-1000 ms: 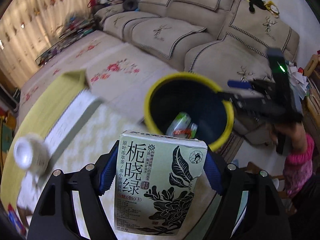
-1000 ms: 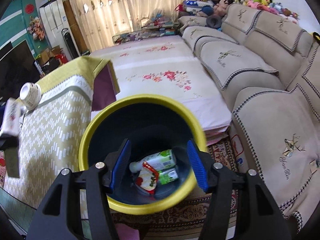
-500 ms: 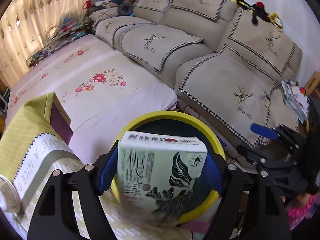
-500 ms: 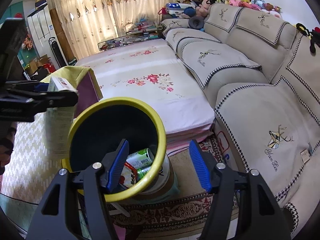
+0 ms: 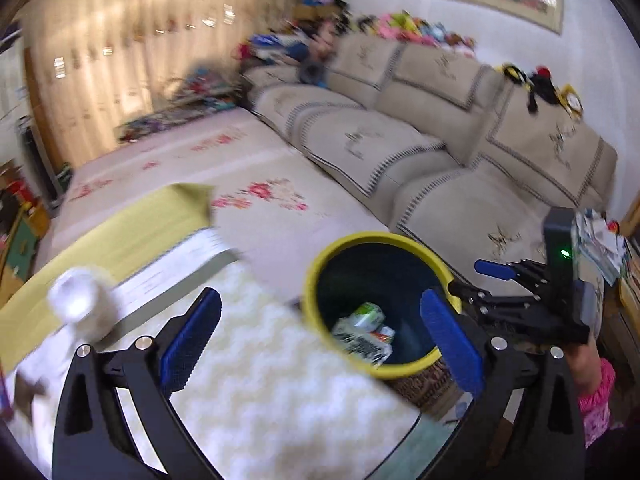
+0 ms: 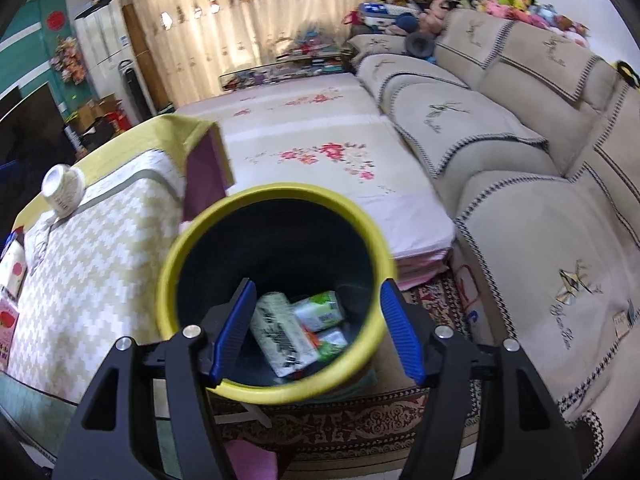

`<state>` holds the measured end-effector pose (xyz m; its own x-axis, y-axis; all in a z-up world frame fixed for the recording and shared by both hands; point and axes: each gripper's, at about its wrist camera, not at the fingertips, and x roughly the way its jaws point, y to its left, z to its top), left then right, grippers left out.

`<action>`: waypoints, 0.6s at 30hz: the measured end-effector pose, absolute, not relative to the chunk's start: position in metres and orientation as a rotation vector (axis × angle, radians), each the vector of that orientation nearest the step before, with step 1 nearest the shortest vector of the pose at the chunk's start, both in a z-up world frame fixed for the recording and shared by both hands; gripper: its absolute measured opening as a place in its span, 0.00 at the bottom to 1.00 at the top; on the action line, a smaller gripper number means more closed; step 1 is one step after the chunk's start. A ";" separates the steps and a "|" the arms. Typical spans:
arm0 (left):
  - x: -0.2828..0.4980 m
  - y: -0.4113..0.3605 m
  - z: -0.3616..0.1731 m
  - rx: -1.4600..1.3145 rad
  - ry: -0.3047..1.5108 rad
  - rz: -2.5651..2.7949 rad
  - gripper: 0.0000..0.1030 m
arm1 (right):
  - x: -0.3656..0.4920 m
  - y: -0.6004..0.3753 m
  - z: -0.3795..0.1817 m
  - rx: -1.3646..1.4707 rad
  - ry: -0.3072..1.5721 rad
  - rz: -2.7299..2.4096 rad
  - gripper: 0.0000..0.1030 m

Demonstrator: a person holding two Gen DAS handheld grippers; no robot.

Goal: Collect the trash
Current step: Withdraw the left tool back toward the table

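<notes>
The tea carton [image 6: 280, 332] has dropped into the bin [image 6: 176, 248]; the left gripper [image 5: 320, 336], just opened wide, is empty, the right gripper [image 6: 316, 332] half-open and empty; next, the cup [image 5: 82, 304].

- Beige sofa [image 6: 500, 152] runs along the right, soft toys [image 6: 516, 4] heaped on its back.
- Floral mat [image 6: 320, 160] lies before it.
- Desk [image 6: 92, 264] with patterned cloth carries a tipped white cup [image 6: 62, 192].
- Curtains [image 6: 240, 12] glow behind.

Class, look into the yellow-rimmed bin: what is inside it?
The bin holds a pale tea carton lying over green-and-white packets and a red-marked wrapper. Its floor beneath them is covered.
</notes>
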<state>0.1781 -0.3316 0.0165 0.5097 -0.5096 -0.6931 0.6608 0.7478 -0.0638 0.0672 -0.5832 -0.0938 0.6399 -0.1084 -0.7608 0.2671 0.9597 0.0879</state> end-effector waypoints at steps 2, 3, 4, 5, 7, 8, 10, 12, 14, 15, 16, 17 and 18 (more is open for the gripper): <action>0.168 -0.297 0.020 0.197 0.751 -0.668 0.95 | 0.076 -0.565 -0.092 0.178 0.853 -0.177 0.60; 0.164 -0.278 0.021 0.186 0.747 -0.641 0.95 | 0.081 -0.556 -0.091 0.168 0.853 -0.159 0.60; 0.160 -0.260 0.022 0.178 0.742 -0.615 0.95 | 0.089 -0.543 -0.089 0.151 0.852 -0.131 0.60; 0.155 -0.237 0.022 0.169 0.737 -0.573 0.95 | 0.093 -0.533 -0.088 0.141 0.852 -0.113 0.60; 0.149 -0.204 0.023 0.154 0.726 -0.500 0.95 | 0.105 -0.510 -0.084 0.120 0.852 -0.071 0.60; 0.145 -0.184 0.023 0.144 0.718 -0.457 0.95 | 0.110 -0.500 -0.082 0.111 0.852 -0.053 0.60; 0.140 -0.151 0.021 0.130 0.714 -0.394 0.95 | 0.124 -0.475 -0.078 0.083 0.854 -0.009 0.60; 0.136 -0.121 0.019 0.114 0.716 -0.347 0.95 | 0.138 -0.448 -0.074 0.060 0.857 0.042 0.60; 0.133 -0.098 0.015 0.099 0.721 -0.328 0.95 | 0.155 -0.420 -0.069 0.042 0.856 0.097 0.60; 0.132 -0.088 0.012 0.093 0.724 -0.320 0.95 | 0.160 -0.409 -0.066 0.034 0.855 0.113 0.60; 0.131 -0.078 0.011 0.088 0.724 -0.314 0.95 | 0.167 -0.392 -0.064 0.021 0.853 0.135 0.60; 0.131 -0.071 0.009 0.084 0.723 -0.310 0.95 | 0.175 -0.377 -0.060 0.011 0.849 0.158 0.60; 0.130 -0.066 0.007 0.081 0.722 -0.309 0.95 | 0.181 -0.366 -0.058 0.006 0.845 0.177 0.60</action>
<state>0.1296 -0.0659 0.0072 0.7075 -0.2501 -0.6609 0.3056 0.9516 -0.0330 0.1811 -0.3662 -0.0580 0.6495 0.1586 -0.7436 -0.1535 0.9852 0.0760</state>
